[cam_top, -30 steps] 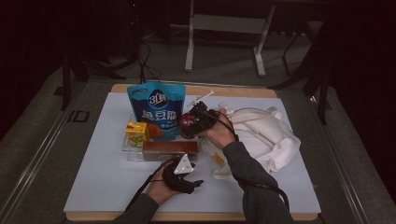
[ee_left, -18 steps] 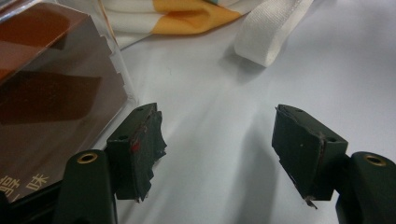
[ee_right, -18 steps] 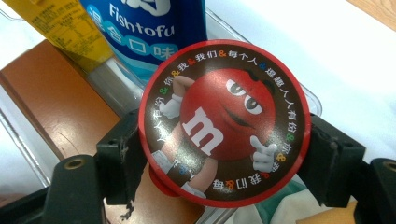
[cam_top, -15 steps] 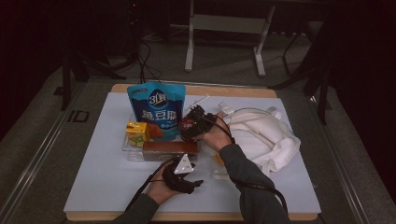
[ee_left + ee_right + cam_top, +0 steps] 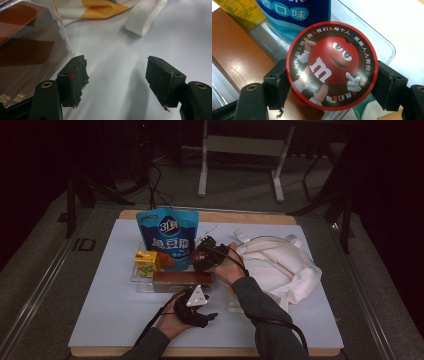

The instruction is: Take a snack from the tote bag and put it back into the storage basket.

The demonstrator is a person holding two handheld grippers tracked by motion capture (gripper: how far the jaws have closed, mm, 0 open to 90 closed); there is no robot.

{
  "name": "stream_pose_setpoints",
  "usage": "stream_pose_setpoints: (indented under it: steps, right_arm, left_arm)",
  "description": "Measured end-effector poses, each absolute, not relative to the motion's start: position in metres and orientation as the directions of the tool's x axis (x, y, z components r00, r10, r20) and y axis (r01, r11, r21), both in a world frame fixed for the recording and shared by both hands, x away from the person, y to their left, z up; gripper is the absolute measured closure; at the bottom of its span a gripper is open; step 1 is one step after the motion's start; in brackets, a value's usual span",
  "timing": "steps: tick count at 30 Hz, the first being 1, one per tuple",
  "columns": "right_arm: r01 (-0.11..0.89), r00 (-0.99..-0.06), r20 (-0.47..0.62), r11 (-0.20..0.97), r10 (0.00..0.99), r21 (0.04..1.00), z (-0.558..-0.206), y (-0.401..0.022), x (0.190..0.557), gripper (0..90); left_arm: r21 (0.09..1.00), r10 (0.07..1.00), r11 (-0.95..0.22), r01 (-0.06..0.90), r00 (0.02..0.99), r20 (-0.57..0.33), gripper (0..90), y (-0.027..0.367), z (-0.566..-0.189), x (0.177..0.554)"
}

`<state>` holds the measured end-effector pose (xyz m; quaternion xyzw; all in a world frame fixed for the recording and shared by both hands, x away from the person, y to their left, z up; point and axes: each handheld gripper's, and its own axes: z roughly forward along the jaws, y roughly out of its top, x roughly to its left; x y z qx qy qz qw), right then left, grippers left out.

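My right gripper (image 5: 332, 83) is shut on a round red-rimmed M&M's tub (image 5: 331, 65), one jaw on each side of it. In the high view the right gripper (image 5: 202, 256) holds the tub over the right end of a clear plastic tray (image 5: 136, 281), just in front of the blue snack bag (image 5: 169, 237). The tray holds that bag, a yellow juice box (image 5: 146, 261) and a long brown box (image 5: 177, 279). My left gripper (image 5: 117, 82) rests low over the white mat, open, with nothing between its jaws. The brown box (image 5: 27, 50) lies just to its left.
A white cloth tote bag (image 5: 280, 265) lies crumpled on the right of the mat (image 5: 110, 320), its strap (image 5: 143, 16) trailing ahead of the left gripper. An orange patch (image 5: 105, 7) shows at the bag's edge. Beyond the table stand metal frame legs (image 5: 202, 165).
The right gripper with the round tub has shifted a little left and towards the tray. The left gripper has stayed where it was.
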<state>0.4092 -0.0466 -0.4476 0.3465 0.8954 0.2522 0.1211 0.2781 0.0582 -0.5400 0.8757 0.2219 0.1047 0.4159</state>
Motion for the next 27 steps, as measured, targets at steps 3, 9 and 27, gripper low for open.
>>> stream_pose_setpoints:
  steps: [3, 9, 27]
  right_arm:
    - [0.562, -0.729, -0.04, 0.63, 0.684, 0.536, -0.449, -0.045, 0.409, 25.0]
    - [0.569, -0.723, -0.034, 0.622, 0.69, 0.539, -0.45, -0.044, 0.408, 24.9]
    - [0.57, -0.717, -0.019, 0.602, 0.697, 0.559, -0.44, -0.051, 0.408, 20.5]
  left_arm:
    - [0.775, 0.475, -0.556, 0.3, 0.88, 0.001, 32.4, 0.058, -0.54, 0.278]
    - [0.775, 0.475, -0.557, 0.3, 0.88, 0.001, 32.5, 0.058, -0.54, 0.278]
    - [0.774, 0.475, -0.558, 0.298, 0.88, 0.003, 32.5, 0.058, -0.54, 0.278]
